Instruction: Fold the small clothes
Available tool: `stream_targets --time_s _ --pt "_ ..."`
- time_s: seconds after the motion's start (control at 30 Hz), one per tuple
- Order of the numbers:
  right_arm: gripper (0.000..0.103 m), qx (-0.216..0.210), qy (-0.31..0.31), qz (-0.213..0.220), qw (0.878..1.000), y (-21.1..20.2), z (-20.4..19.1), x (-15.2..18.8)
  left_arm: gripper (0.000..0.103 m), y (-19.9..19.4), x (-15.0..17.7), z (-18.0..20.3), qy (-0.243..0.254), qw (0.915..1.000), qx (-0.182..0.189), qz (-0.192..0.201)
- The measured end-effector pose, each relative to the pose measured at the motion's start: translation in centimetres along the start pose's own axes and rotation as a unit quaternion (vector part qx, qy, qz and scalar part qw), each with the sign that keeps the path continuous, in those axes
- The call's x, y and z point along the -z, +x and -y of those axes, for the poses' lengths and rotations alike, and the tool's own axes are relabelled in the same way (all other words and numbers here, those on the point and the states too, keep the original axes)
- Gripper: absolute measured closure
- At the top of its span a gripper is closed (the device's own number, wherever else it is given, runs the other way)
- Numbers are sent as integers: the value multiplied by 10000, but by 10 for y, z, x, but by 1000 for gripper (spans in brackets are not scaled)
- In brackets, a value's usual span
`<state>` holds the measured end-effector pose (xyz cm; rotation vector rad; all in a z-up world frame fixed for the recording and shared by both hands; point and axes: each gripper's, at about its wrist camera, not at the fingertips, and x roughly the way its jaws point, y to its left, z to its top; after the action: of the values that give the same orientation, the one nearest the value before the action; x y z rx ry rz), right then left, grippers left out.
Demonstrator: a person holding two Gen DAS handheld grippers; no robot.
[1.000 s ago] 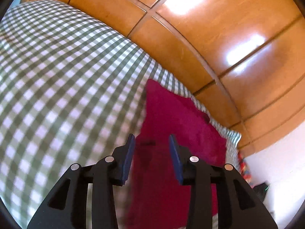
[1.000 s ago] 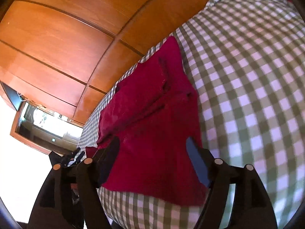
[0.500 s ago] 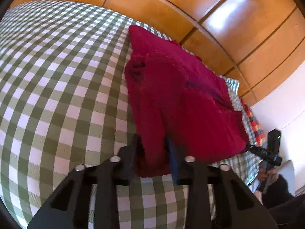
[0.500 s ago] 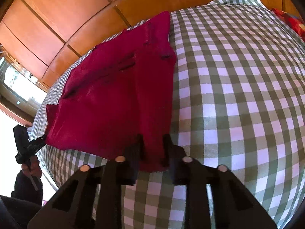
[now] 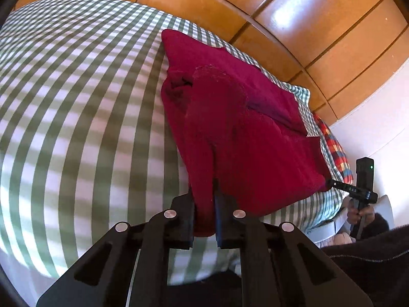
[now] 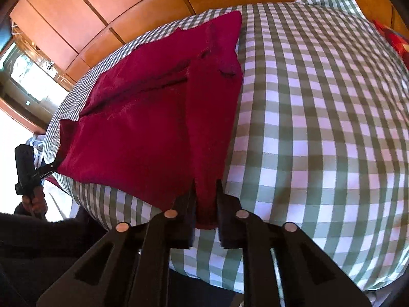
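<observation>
A dark red garment (image 5: pixel 230 128) lies on a bed with a green and white checked cover (image 5: pixel 76 102). My left gripper (image 5: pixel 204 204) is shut on the garment's near left corner, near the bed's front edge. My right gripper (image 6: pixel 205 199) is shut on the near right corner of the same garment (image 6: pixel 143 128). The near edge is stretched between the two grippers. The right gripper shows at the far right of the left wrist view (image 5: pixel 332 183), and the left gripper at the far left of the right wrist view (image 6: pixel 55 165).
Wooden panelled wardrobe doors (image 5: pixel 306 25) stand behind the bed. A red patterned pillow (image 5: pixel 334 153) lies at the bed's end. The checked cover (image 6: pixel 319 128) spreads wide beside the garment. The person's dark clothing (image 5: pixel 370 255) is close below the grippers.
Both grippers went from open above the garment to shut on its near corners. They have since pulled the near edge back toward the bed's front and a little up.
</observation>
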<state>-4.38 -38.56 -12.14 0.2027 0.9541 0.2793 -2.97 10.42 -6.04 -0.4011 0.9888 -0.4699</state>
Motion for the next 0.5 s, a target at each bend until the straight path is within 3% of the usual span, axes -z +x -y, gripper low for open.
stream_targets --time_s 0.07,0.13,0.17,0.2,0.3,0.4,0.47,0.5 --pt "50 53 75 227 9997 -5 6 -5 91 -2 -5 1 -35 9999 -133 91" --pt "49 129 115 466 9988 -7 10 -19 79 -2 -18 -2 -188 9996 -17 195" --pt "49 211 65 548 9983 -5 10 -28 68 -4 -24 -2 -211 9993 -88 291" --pt "49 285 13 580 9979 -3 9 -34 64 -6 -31 -2 -226 9989 -144 385" --pt "50 414 -105 605 9973 13 6 -54 64 -1 -57 2 -73 9985 -109 526" --pt "62 515 -301 554 9967 32 -4 -68 64 13 -70 5 6 9989 -76 457" --pt "89 699 -527 466 9951 41 -13 -70 64 25 -74 6 73 9992 -60 394" --pt "92 743 -575 466 9945 43 -15 -71 68 29 -75 8 150 9991 -97 374"
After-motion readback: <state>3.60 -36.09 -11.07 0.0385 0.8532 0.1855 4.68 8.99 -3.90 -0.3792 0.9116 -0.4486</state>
